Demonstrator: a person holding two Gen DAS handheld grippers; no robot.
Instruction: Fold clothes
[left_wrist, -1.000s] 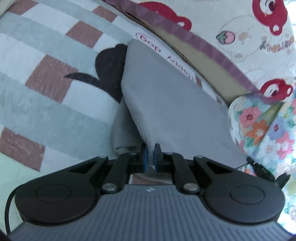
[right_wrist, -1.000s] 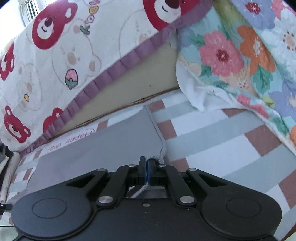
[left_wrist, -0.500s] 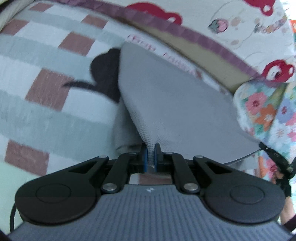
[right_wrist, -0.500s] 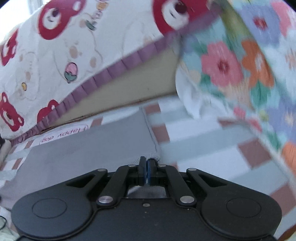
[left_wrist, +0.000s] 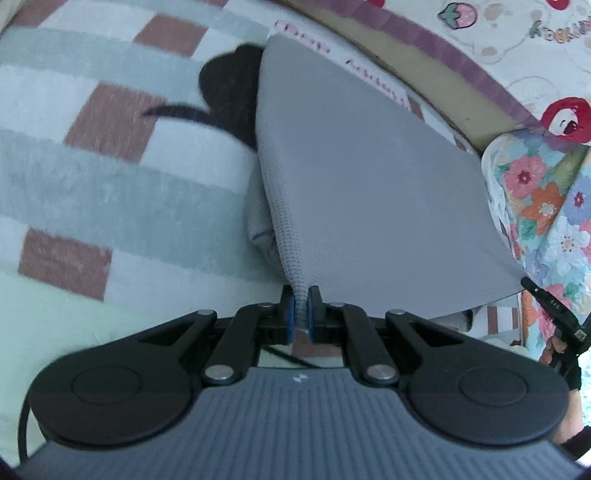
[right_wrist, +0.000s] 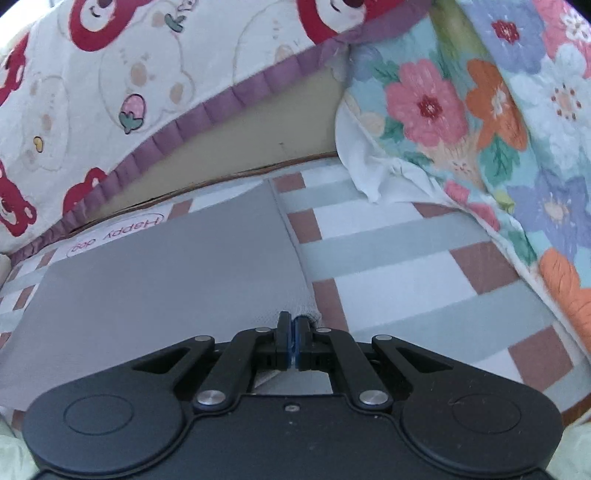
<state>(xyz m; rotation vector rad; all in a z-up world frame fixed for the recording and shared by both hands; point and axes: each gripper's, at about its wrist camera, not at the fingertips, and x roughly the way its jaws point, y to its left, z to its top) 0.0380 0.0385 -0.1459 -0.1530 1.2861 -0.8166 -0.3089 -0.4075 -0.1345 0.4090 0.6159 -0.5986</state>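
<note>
A grey knit garment (left_wrist: 354, 177) is stretched taut over the striped bed cover (left_wrist: 110, 173). My left gripper (left_wrist: 301, 314) is shut on its ribbed near-left corner, and a lower grey layer bunches just left of the fingers. My right gripper (right_wrist: 294, 338) is shut on the near-right corner of the same garment (right_wrist: 166, 273). The cloth runs flat between the two grips, lifted a little at its near edge. The tip of the right gripper (left_wrist: 554, 306) and a gloved hand show at the right edge of the left wrist view.
A bear-print cushion with purple trim (right_wrist: 155, 85) lines the back edge. A floral quilt (right_wrist: 498, 129) is piled at the right. A black dog print (left_wrist: 229, 85) on the cover lies beside the garment's far left corner. A "Happy dog" label (right_wrist: 114, 236) shows behind it.
Both grippers have kept their hold and shifted slightly. The grey garment has spread flatter and tauter between them, and its near edge sits lower over the bed cover.
</note>
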